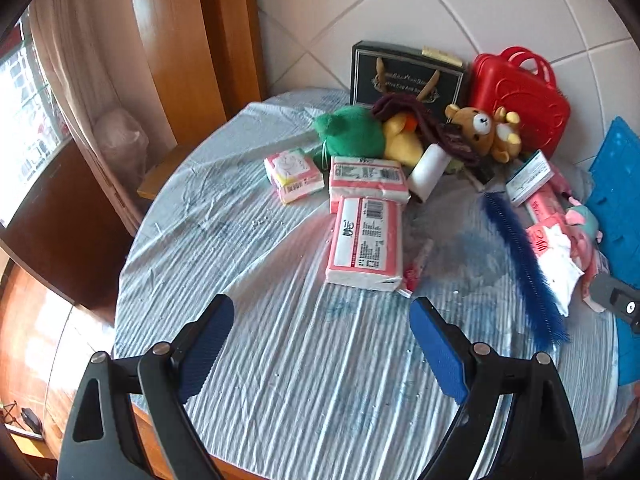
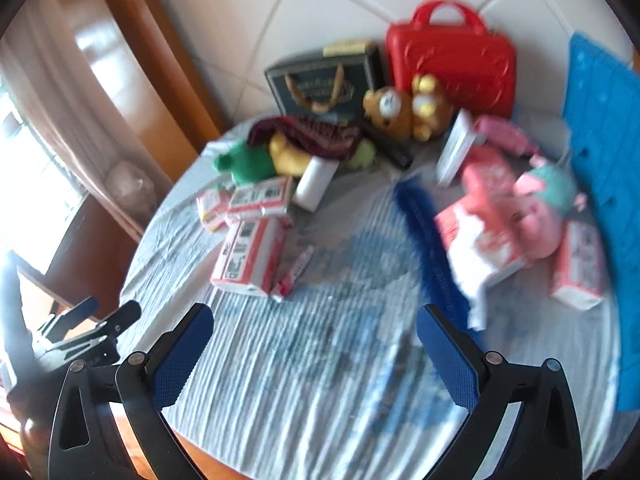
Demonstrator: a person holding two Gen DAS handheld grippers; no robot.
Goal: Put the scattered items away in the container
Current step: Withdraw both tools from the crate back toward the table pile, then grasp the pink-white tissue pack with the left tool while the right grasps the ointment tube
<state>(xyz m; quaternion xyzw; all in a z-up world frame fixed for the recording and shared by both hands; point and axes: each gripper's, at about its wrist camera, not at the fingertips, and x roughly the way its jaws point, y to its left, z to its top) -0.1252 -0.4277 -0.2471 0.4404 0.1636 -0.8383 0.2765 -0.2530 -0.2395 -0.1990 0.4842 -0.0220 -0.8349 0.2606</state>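
Note:
On a round table with a striped blue-white cloth lie several pink tissue packs, a green plush, a yellow plush, a brown teddy bear, a white roll, a dark blue feathery brush and a pink plush. At the back stand a red plastic case and a black gift bag. My left gripper and right gripper hover open over bare cloth, both holding nothing.
A blue board leans at the table's right side. A tiled wall rises behind the table. Left of the table are a wooden door frame, a curtain and a window. The right view is blurred.

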